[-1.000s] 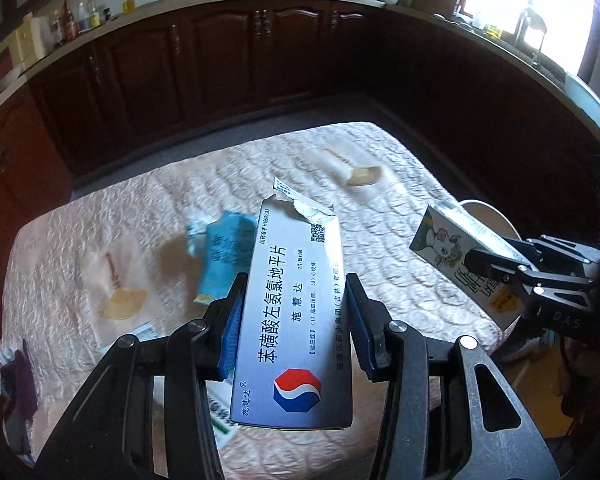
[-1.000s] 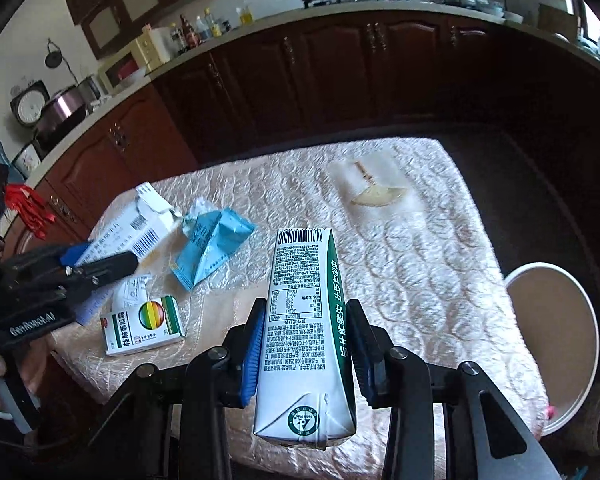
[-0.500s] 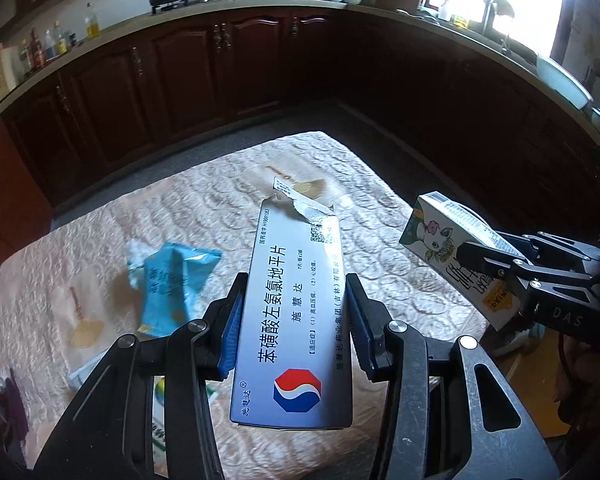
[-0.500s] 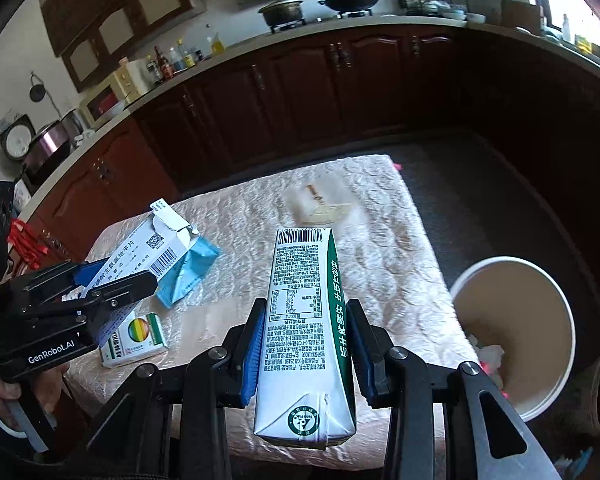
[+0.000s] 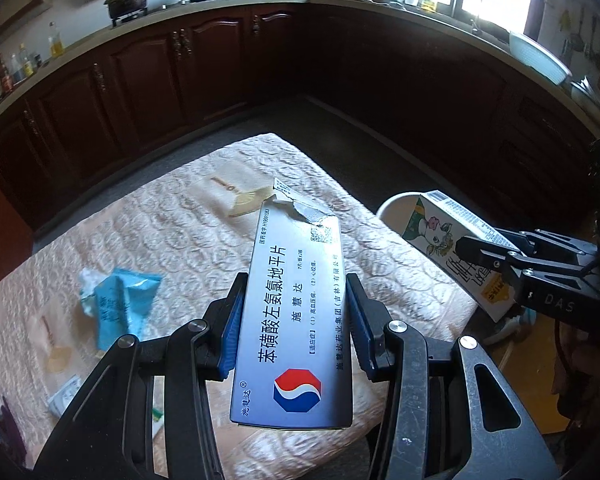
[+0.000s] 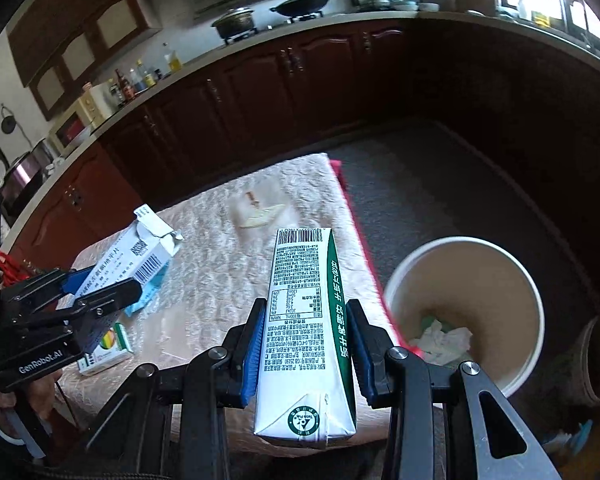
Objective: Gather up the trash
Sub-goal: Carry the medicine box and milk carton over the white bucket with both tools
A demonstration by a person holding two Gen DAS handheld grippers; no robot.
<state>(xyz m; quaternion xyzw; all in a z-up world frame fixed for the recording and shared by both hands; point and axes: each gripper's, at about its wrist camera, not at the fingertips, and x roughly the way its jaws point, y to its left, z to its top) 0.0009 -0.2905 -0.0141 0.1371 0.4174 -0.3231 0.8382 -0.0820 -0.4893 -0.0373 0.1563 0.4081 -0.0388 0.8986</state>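
My left gripper (image 5: pixel 294 324) is shut on a torn-open white and blue medicine box (image 5: pixel 296 312), held above the table's near right corner. My right gripper (image 6: pixel 306 344) is shut on a white and green milk carton (image 6: pixel 306 320), held above the table's right edge beside a white bin (image 6: pixel 466 312). In the left wrist view the milk carton (image 5: pixel 448 248) and right gripper (image 5: pixel 488 260) hang over the bin's rim (image 5: pixel 396 204). In the right wrist view the medicine box (image 6: pixel 140 256) and left gripper (image 6: pixel 96 292) show at the left. Crumpled paper (image 6: pixel 444 340) lies inside the bin.
A table with a pink quilted cloth (image 5: pixel 180 240) carries a blue wrapper (image 5: pixel 120 304), a small green and white box (image 6: pixel 104 348) and a flat printed pack (image 5: pixel 64 394). Dark wooden cabinets (image 5: pixel 220 68) curve around the room. A person's hand (image 6: pixel 4 400) holds the left gripper.
Both grippers have swung to the right across the table with their boxes still gripped. The white bin has come much closer in the right wrist view, and the table has slid left.
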